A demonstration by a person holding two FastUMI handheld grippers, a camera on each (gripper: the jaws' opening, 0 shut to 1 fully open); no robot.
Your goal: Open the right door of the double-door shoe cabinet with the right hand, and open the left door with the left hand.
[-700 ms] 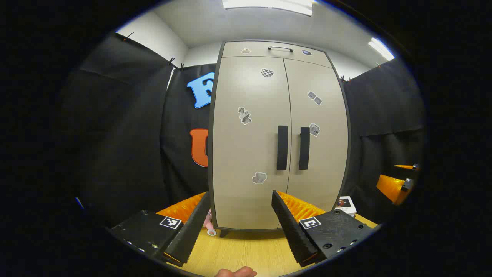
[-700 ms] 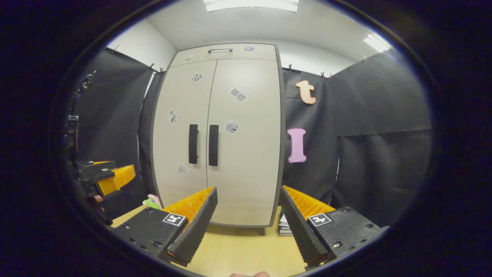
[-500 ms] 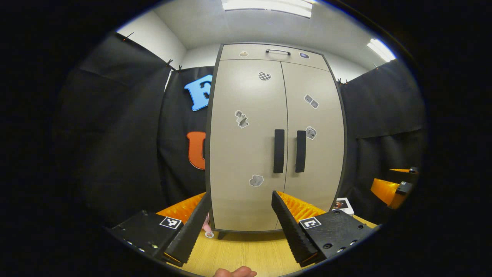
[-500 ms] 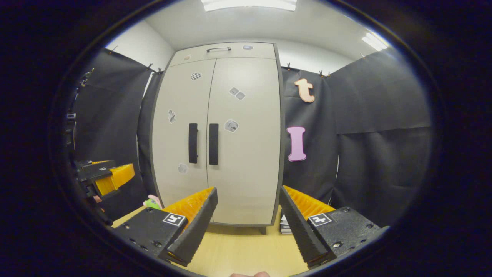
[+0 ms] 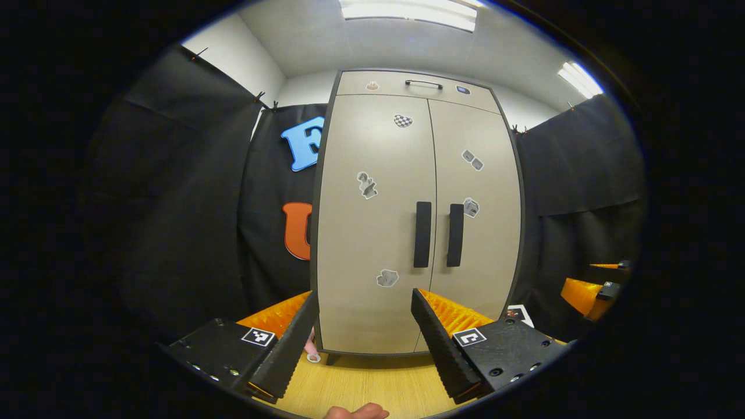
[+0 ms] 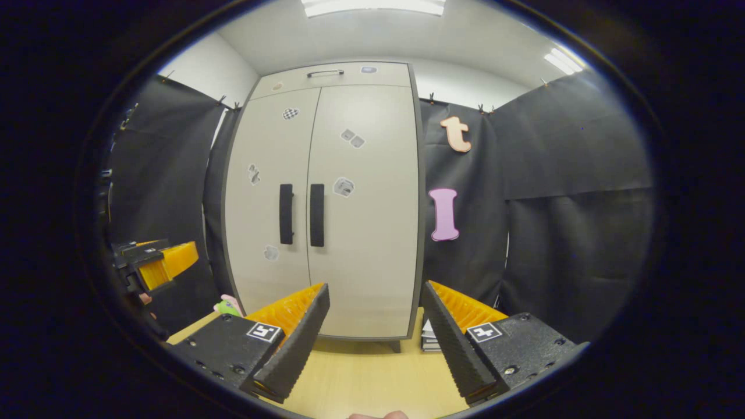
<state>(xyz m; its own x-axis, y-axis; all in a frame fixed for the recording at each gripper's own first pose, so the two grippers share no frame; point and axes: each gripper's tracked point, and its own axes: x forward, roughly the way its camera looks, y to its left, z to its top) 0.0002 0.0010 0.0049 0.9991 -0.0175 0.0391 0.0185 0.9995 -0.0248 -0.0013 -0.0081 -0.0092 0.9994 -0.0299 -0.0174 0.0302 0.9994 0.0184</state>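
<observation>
No readable text anywhere. Left gripper (image 5: 364, 311) and right gripper (image 6: 372, 308) each carry square black-and-white fiducial markers on their finger blocks, no digits. Stickers on the shoe cabinet (image 5: 416, 221) ahead are too small to read.

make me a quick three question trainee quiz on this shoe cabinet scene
1. True or false: both doors of the tall beige double-door shoe cabinet are shut.
2. The right hand-held gripper is: A) shut on the right door's black vertical bar handle; B) open, apart from the cabinet; C) shut on nothing.
3. Fill in: the left hand-held gripper has its fingers ____, and the left door's black vertical bar handle is untouched.

Key: 1 true; 2 B; 3 open
</observation>
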